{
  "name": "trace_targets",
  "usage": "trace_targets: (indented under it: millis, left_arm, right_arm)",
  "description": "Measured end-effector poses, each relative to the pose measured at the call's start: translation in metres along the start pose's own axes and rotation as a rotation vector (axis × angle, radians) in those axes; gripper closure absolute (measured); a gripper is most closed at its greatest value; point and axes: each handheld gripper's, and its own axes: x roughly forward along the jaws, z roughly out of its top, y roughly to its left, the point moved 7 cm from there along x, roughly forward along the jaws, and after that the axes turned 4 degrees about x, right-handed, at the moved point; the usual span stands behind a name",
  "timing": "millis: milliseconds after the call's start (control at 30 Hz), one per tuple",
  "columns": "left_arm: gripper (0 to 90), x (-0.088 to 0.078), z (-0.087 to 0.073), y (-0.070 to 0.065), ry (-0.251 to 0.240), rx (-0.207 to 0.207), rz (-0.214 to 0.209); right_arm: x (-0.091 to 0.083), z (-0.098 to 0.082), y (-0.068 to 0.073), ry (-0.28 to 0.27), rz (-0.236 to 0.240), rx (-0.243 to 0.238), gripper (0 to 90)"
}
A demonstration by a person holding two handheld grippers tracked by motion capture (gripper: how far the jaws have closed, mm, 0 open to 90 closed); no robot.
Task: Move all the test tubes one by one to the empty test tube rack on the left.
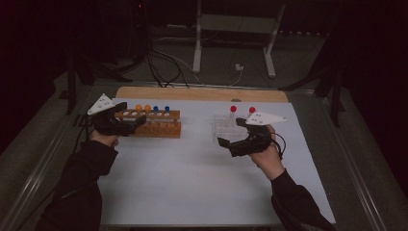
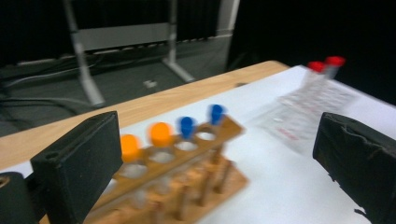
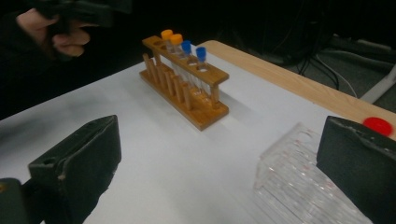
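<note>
Fingers, left: my left gripper has its fingers spread wide with nothing between them; it hangs at the near-left end of the wooden rack, close to it; I cannot tell whether it touches.
Fingers, right: my right gripper also has its fingers released and empty, held just in front of the clear rack.
Surroundings: both racks stand on the white worktop, well apart from each other, wooden one at the left, clear one at the right. A bare wooden strip edges the worktop's far side, and beyond it I see a metal stand and cables on the floor. Nothing lies between either gripper and its rack.
Wooden rack: it holds four tubes in a row, two with orange caps toward the left end, two with blue caps beside them; the holes nearest my left gripper are empty.
Clear rack: two tubes with red caps stand upright at its far side.
Hard to make out: the left gripper view is blurred, so the tube bodies smear together. In the right gripper view my right finger covers part of the clear rack and one red cap is cut by it.
</note>
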Motion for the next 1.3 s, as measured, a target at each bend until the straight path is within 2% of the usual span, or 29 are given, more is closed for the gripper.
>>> trace_targets:
  millis: [133, 333, 533, 633, 867, 1033, 1300]
  left_arm:
    - [0.8, -0.004, -0.011, -0.02, 0.014, 0.03, -0.035]
    - [0.8, -0.008, -0.023, -0.045, 0.01, 0.03, -0.099]
    - [0.8, -0.009, -0.032, -0.065, 0.014, 0.055, -0.139]
    - [0.8, -0.009, -0.037, -0.071, 0.015, 0.059, -0.152]
    - [0.8, -0.01, -0.05, -0.08, 0.029, 0.054, -0.171]
    - [0.8, -0.011, -0.052, -0.082, 0.026, 0.052, -0.178]
    - [0.8, -0.01, -0.054, -0.086, 0.033, 0.071, -0.188]
  right_arm:
    - [-0.006, 0.002, -0.016, 0.0, -0.057, -0.001, 0.3]
    - [-0.011, -0.005, -0.047, 0.015, -0.138, 0.036, 0.3]
    - [-0.013, -0.018, -0.077, 0.037, -0.216, 0.071, 0.6]
    - [-0.014, -0.024, -0.092, 0.042, -0.255, 0.087, 4.1]
    - [-0.006, -0.036, -0.12, 0.077, -0.321, 0.106, 21.3]
    - [0.002, -0.043, -0.134, 0.107, -0.337, 0.12, 42.4]
    - [0.015, -0.049, -0.15, 0.161, -0.374, 0.14, 58.7]
